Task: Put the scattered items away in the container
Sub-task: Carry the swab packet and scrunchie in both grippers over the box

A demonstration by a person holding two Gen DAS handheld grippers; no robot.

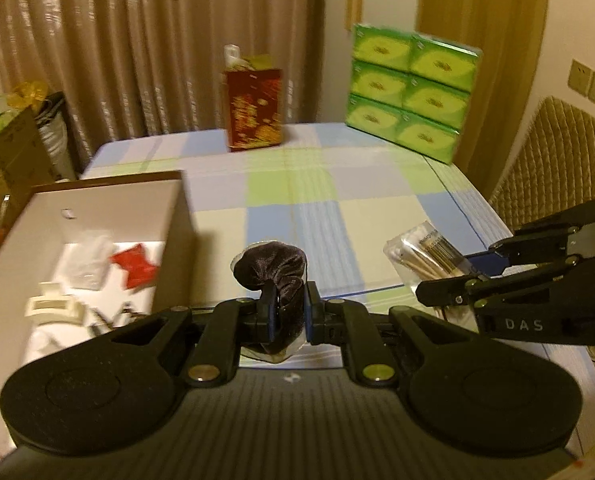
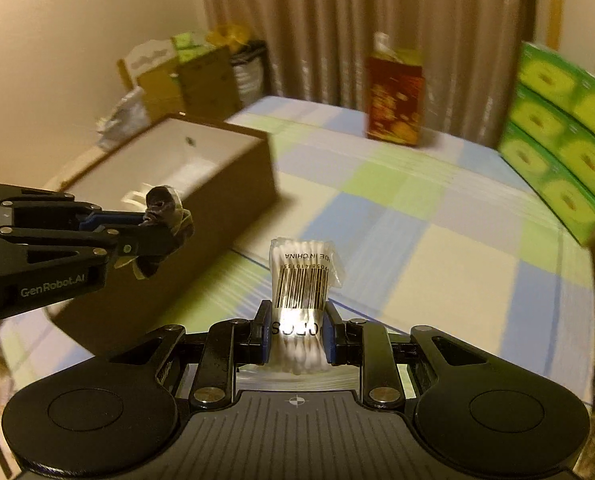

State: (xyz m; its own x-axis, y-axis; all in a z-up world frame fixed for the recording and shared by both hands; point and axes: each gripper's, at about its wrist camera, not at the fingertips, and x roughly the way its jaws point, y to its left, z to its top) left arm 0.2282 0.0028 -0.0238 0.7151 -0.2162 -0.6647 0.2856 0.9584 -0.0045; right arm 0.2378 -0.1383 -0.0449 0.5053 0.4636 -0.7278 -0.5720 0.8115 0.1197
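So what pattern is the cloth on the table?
The cloth has big checks of pale blue, green and cream; the right wrist view shows it best.

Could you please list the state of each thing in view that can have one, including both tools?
Left tool: shut on the dark scrunchie, off the table.
Right tool: shut on the pack of cotton swabs, lifted.
Box: open, partly filled.
Hair clip: lying inside the box.
Red packet: lying inside the box.
Red bag: upright, open at the top.
Green tissue packs: stacked, wrapped.
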